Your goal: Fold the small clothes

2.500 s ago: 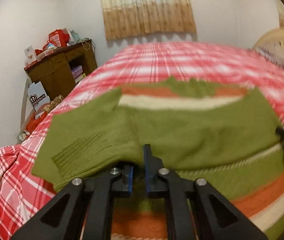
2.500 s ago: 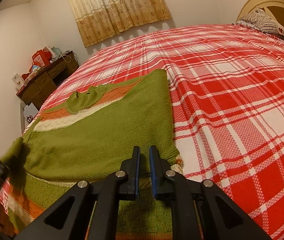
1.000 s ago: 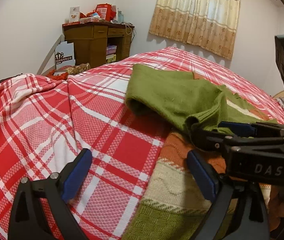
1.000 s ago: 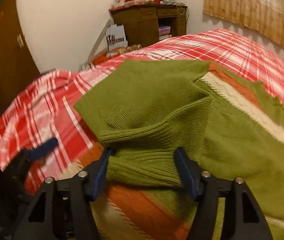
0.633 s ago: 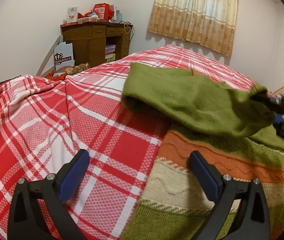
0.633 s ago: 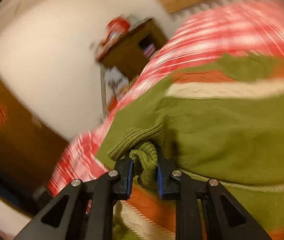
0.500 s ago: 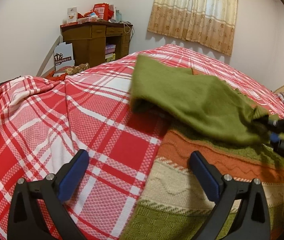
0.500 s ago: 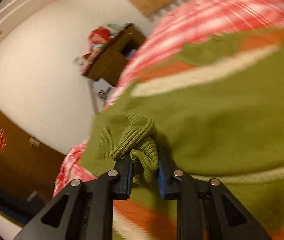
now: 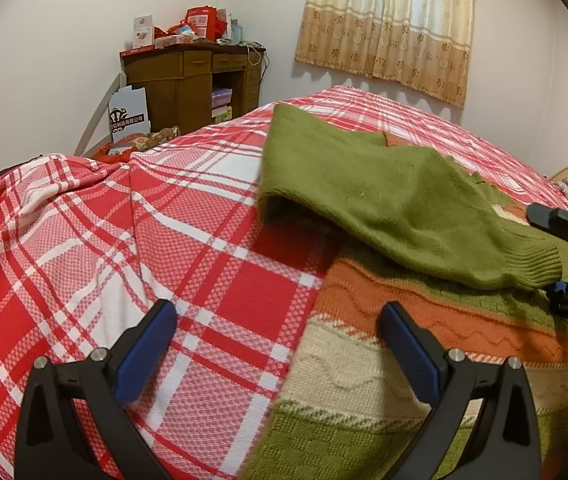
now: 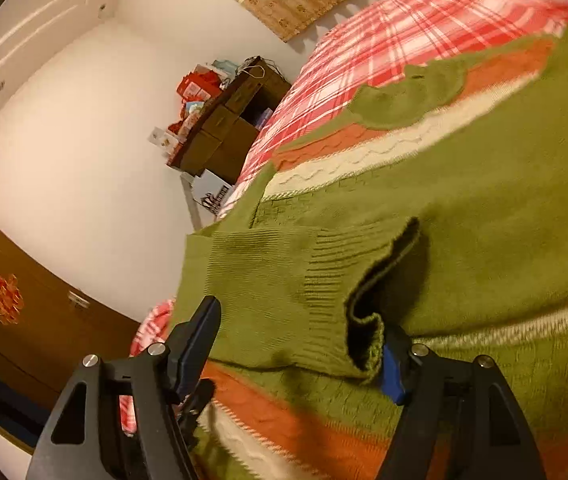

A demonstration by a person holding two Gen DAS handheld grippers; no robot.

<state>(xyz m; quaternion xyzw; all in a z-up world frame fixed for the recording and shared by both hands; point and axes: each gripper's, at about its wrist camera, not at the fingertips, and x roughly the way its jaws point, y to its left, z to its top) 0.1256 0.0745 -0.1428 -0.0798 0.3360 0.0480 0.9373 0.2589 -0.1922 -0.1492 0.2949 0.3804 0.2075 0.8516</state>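
A home bedroom, with knitwear lying out on the bed.

A red-and-white plaid bedspread (image 9: 204, 248) is covering a wide bed, a striped green sweater (image 9: 383, 200) is lying across it, patterned beige curtains (image 9: 387, 24) are hanging on the pale wall, and a dark wooden desk (image 9: 188, 80) is standing in the corner, carrying a clutter of red boxes (image 9: 204, 26).

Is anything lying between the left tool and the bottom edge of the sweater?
Nothing visible does. The left tool stands open over the sweater hem, with only bare plaid bedspread beside it. The folded green sleeve lies farther up.
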